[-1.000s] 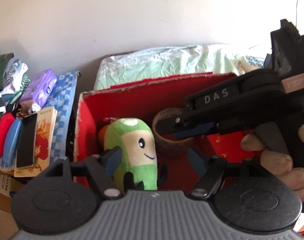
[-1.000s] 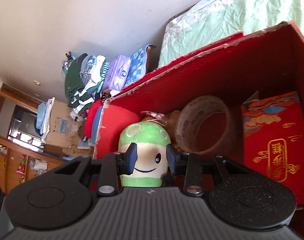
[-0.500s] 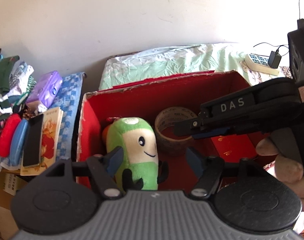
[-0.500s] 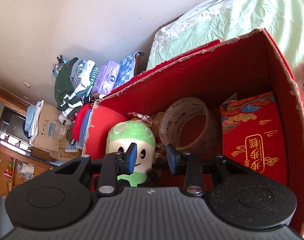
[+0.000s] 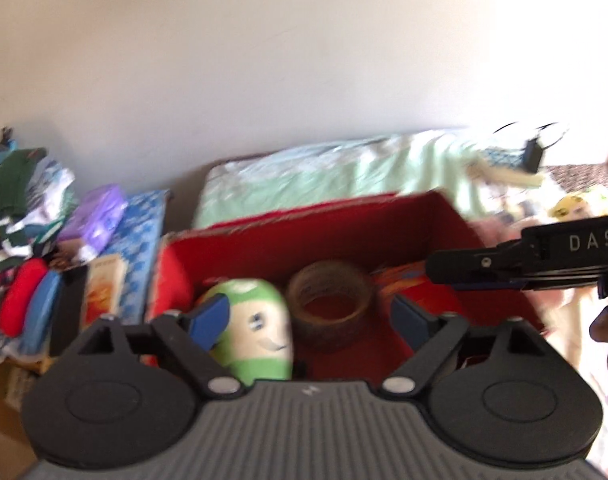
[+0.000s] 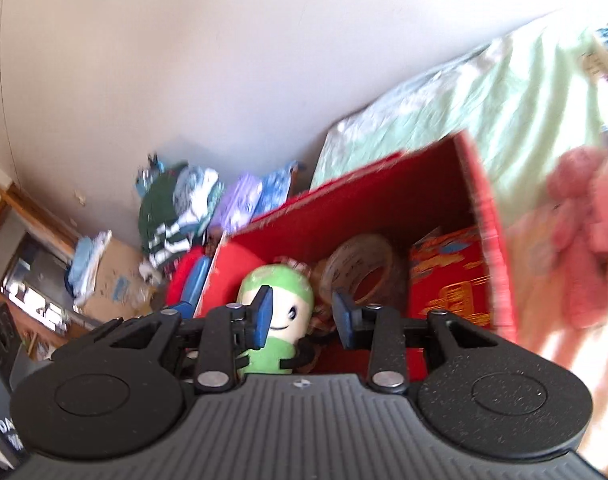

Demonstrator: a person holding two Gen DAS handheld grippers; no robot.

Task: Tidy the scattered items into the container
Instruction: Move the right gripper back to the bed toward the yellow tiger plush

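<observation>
Red cardboard box (image 5: 368,216) on the bed (image 5: 328,168): we count a green plush doll (image 5: 256,332), tape roll (image 5: 328,304) and red packet (image 6: 448,280) inside. Outstanding, we judge: pink plush toy (image 6: 584,240), right of box. Left tool (image 5: 310,320) just opened wide, empty; right tool (image 6: 302,316) narrow, empty.

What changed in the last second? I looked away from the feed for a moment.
The left gripper has just opened wide, nothing between its jaws. Both grippers pulled back from the red box. The green plush, tape roll and red packet stayed inside.
</observation>
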